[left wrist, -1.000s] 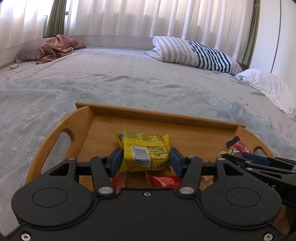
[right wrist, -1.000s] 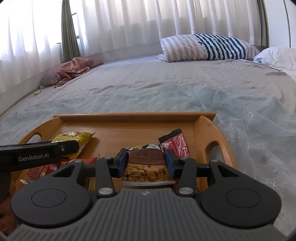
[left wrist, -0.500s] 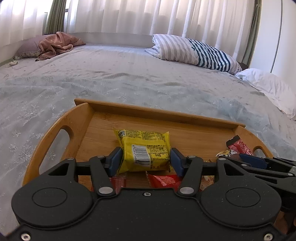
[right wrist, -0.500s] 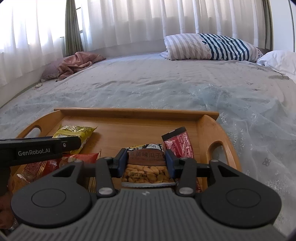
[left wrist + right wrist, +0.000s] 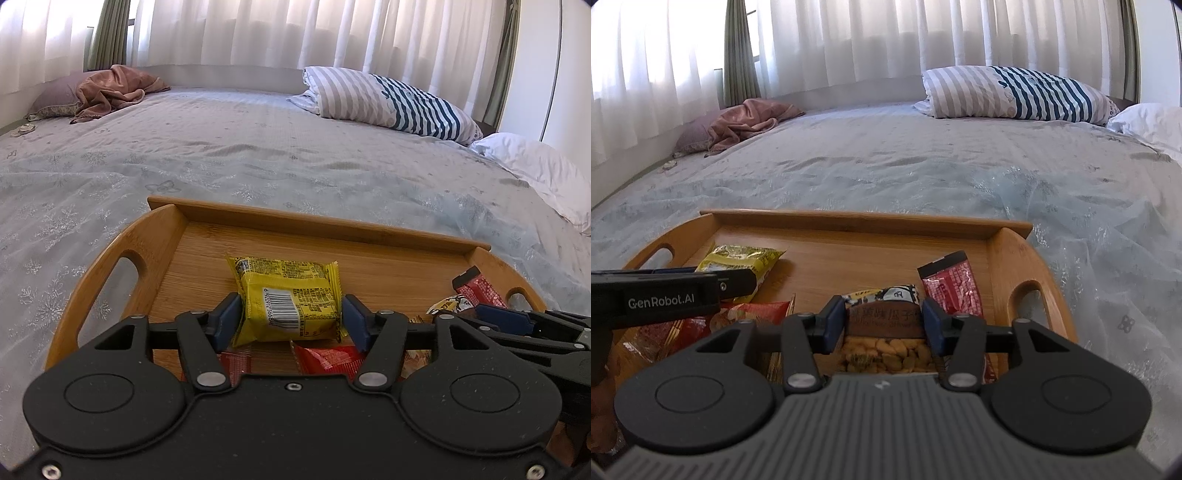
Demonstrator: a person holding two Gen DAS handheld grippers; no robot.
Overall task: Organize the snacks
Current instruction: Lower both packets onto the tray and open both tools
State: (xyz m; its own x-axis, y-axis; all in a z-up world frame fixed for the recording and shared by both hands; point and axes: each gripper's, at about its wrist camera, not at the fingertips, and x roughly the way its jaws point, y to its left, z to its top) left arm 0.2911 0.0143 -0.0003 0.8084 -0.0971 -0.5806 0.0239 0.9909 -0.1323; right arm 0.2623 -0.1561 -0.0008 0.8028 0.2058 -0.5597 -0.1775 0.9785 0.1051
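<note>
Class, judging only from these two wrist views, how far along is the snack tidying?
Done: every visible snack lies in the wooden tray. In hand: the left gripper brackets the yellow packet, the right gripper the seed packet; both jaws have just been opening. Left: the overlapping red packets.

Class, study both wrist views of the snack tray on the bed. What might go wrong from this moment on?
1. The left gripper, jaws just opening, straddles the yellow packet; pulling back could drag it.
2. The right gripper, also opening, frames the seed packet, which may snag.
3. The wooden tray sits on a soft bedspread; pressing could tip it.
</note>
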